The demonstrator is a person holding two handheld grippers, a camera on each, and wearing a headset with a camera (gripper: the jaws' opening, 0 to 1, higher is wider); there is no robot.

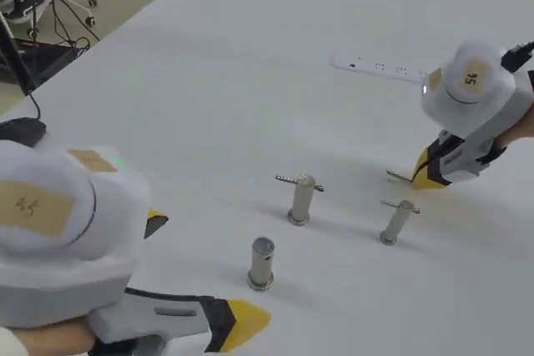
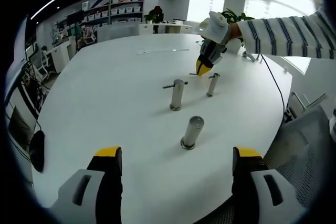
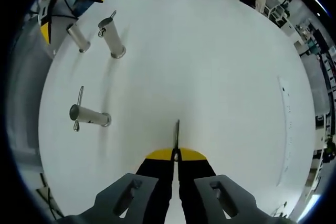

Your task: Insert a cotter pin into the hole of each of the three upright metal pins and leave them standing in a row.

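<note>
In the head view, a second pin (image 1: 261, 263) stands on the table (image 1: 209, 81) at the middle pin's (image 1: 301, 199) 7 o'clock, and a third pin (image 1: 397, 221) at its 3 o'clock. The right gripper (image 1: 421, 177), with a cotter pin (image 1: 396, 176) between its jaws, lies at the third pin's 1 o'clock.

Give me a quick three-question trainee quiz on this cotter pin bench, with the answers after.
1. True or false: the nearest metal pin already has a cotter pin through it.
2. How many metal pins carry an inserted cotter pin?
3. The right tongs are: A open and empty; B shut on a loose cotter pin; C shut on a metal pin.
Key: 1 false; 2 two; 3 B.
</note>
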